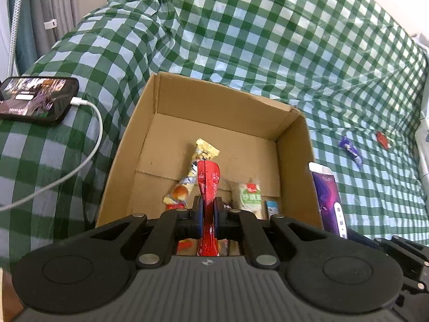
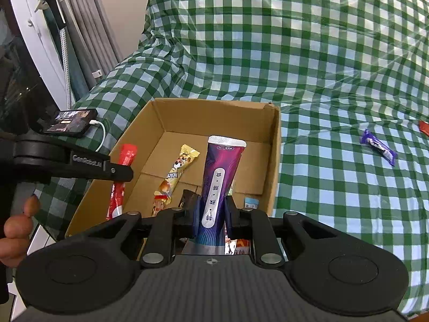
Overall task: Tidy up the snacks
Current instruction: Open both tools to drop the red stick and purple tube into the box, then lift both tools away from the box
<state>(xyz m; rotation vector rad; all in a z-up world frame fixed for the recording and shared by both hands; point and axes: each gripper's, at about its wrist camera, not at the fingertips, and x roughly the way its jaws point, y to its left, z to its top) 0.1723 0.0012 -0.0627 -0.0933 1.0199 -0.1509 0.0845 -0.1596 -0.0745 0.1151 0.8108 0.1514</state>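
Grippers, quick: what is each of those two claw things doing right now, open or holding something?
Left gripper: closed on a red snack packet, over the cardboard box.
Right gripper: closed on a purple snack pouch.

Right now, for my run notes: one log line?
left gripper: red packet | right gripper: purple packet | both over cardboard box

red wrapper point(image 2: 425, 128) cut off, blue packet point(image 1: 272, 207) half hidden

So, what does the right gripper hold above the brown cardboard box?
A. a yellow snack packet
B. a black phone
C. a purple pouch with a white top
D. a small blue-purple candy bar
C: the right gripper is shut on the purple pouch with a white top, over the brown cardboard box.
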